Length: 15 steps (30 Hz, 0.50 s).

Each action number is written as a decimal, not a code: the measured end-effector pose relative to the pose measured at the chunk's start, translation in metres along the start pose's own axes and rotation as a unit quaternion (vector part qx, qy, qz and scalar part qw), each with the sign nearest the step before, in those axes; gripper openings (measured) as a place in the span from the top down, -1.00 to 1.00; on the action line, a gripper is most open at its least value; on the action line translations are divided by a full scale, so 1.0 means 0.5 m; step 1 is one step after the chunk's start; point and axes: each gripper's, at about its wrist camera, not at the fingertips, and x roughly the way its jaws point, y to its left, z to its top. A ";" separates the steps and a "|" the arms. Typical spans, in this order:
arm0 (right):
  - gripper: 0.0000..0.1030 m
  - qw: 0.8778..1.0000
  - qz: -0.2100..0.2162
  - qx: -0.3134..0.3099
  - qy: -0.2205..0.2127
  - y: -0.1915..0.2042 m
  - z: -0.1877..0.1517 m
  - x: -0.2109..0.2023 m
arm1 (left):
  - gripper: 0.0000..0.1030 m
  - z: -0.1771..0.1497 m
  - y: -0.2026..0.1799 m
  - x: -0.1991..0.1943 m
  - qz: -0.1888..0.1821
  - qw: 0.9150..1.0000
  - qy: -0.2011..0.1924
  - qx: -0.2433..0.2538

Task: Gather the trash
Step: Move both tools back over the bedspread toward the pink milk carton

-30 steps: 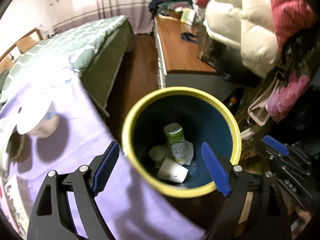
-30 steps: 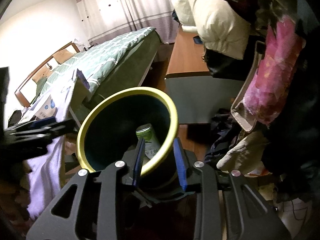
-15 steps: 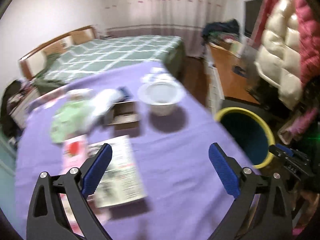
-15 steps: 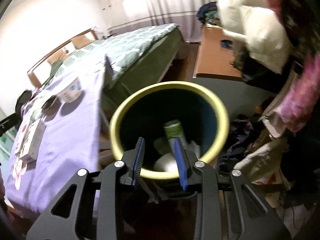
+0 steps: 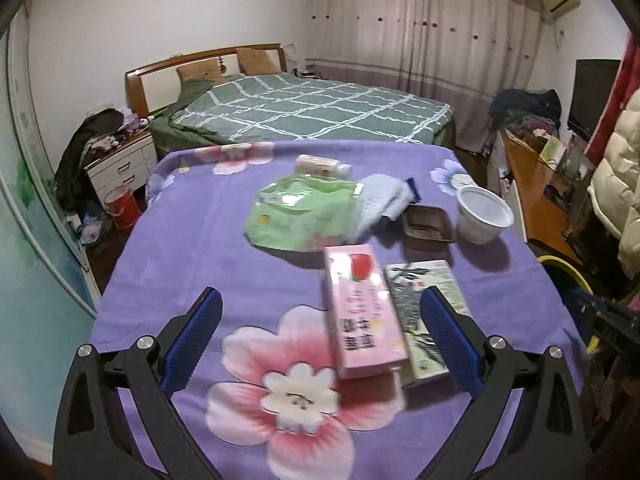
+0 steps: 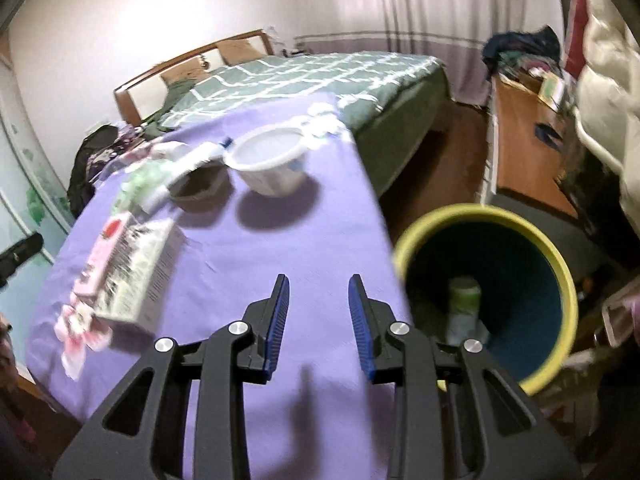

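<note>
A yellow-rimmed dark blue trash bin [image 6: 486, 216] stands right of the purple table; a green can [image 6: 464, 300] lies inside. Its rim also shows in the left wrist view [image 5: 564, 270]. On the table lie a pink carton [image 5: 360, 312], a grey patterned box [image 5: 424, 312], a white paper bowl [image 5: 482, 216], a brown tray [image 5: 426, 228], a green pouch [image 5: 300, 216] and a blue cloth [image 5: 380, 200]. My left gripper [image 5: 320, 336] is open and empty above the cloth's near edge. My right gripper [image 6: 318, 312] is partly open and empty over the table's near right corner.
The purple flowered tablecloth [image 5: 200, 240] covers the table. A green checked bed [image 5: 312, 116] lies behind it. A wooden cabinet [image 5: 536, 200] and hanging coats [image 5: 624, 184] stand at the right. A nightstand [image 5: 120, 164] and red bucket [image 5: 120, 208] are at the left.
Both grippers swung left from the bin to the table. My right gripper let go of the bin's rim and opened somewhat. The left gripper stayed open.
</note>
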 end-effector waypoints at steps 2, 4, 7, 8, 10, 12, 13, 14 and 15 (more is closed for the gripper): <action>0.42 1.000 0.016 -0.013 0.000 0.038 0.022 0.012 | -0.89 0.004 0.021 0.008 0.007 1.000 -0.001 -0.006; 0.42 0.999 0.030 -0.024 0.005 0.070 0.040 0.030 | -0.89 0.009 0.041 0.015 0.012 1.000 -0.002 -0.013; 0.42 0.998 0.046 -0.042 0.013 0.127 0.075 0.068 | -0.89 0.016 0.070 0.019 0.024 0.999 -0.006 -0.025; 0.42 0.997 0.053 -0.046 0.015 0.142 0.082 0.075 | -0.89 0.018 0.080 0.022 0.028 0.999 -0.007 -0.027; 0.42 0.996 0.060 -0.059 0.019 0.181 0.106 0.099 | -0.89 0.023 0.100 0.026 0.035 0.999 -0.008 -0.033; 0.42 0.996 0.060 -0.068 0.019 0.211 0.128 0.118 | -0.89 0.027 0.120 0.032 0.042 0.998 -0.008 -0.039; 0.42 0.996 0.060 -0.070 0.021 0.225 0.141 0.131 | -0.89 0.029 0.129 0.036 0.044 0.998 -0.008 -0.042; 0.42 0.996 0.059 -0.071 0.022 0.233 0.150 0.139 | -0.89 0.030 0.136 0.039 0.045 0.998 -0.007 -0.043; 0.42 0.996 0.058 -0.071 0.023 0.243 0.160 0.149 | -0.89 0.032 0.146 0.045 0.048 0.998 -0.005 -0.044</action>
